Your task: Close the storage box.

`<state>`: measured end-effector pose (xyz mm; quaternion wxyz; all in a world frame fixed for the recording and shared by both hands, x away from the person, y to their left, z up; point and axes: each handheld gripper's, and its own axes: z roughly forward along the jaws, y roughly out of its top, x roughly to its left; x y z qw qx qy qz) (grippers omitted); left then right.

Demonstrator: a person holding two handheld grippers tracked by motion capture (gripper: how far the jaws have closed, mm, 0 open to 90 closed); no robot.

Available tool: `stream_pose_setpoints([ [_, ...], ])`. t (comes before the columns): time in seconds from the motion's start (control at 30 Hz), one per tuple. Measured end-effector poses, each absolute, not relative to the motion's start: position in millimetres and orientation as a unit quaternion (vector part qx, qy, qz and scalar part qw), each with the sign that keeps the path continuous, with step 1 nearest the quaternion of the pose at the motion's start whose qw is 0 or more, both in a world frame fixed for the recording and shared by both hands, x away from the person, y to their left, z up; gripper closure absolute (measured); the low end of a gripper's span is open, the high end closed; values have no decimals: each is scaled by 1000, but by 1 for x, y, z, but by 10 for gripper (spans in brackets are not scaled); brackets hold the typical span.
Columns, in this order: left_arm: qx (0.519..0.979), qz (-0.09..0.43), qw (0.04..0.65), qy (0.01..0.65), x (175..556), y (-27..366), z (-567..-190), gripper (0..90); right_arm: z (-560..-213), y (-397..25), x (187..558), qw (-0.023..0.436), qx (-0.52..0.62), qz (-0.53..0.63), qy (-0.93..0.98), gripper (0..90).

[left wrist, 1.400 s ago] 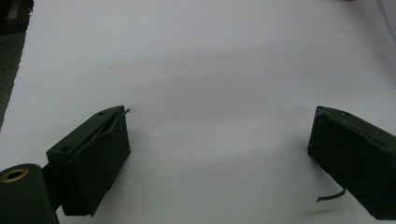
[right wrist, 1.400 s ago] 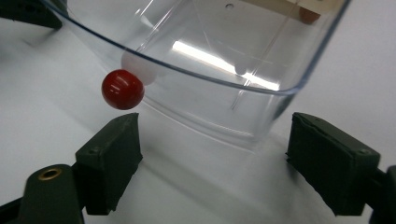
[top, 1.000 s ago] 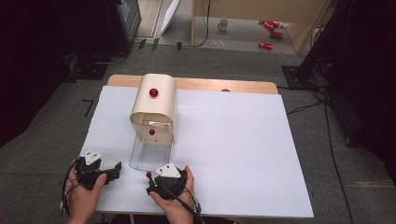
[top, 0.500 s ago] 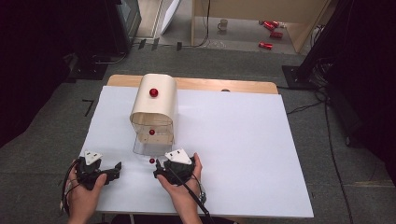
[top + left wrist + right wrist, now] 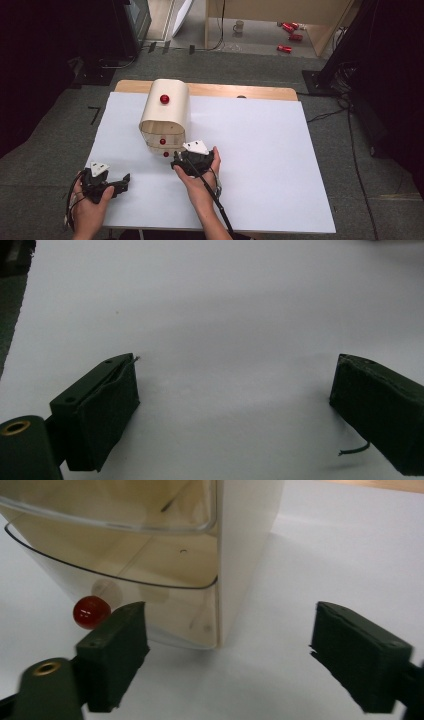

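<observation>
Two grippers work here; the left gripper (image 5: 122,183) rests wide open and empty on the white table (image 5: 260,165); the cream drawer cabinet (image 5: 165,112) stands mid-table, its lower clear plastic drawer (image 5: 125,600) nearly shut; the right gripper (image 5: 227,655), agape and empty, risks skidding the cabinet if it shoves off-centre past the red round knob (image 5: 91,612).

One cream rounded plastic drawer cabinet (image 5: 165,111); three round red knobs (image 5: 164,99); two black handheld grippers (image 5: 176,164).

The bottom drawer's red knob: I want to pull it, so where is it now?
In the high view the red knob sits at the near front of the cream drawer cabinet, just left of the right claw; the right gripper view shows it beside that claw's left jaw.
</observation>
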<state>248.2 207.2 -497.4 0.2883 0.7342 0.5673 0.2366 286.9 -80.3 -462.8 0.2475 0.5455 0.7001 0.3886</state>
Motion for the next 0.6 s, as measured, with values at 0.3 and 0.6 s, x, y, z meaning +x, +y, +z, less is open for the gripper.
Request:
stream_pose_setpoints([
  [0.3,733,237,289,568,248,207,-498,52,-460,-85,288,245,524,382,721,121],
  [0.6,734,237,288,567,248,207,-497,52,-445,-152,276,235,519,382,727,0],
])
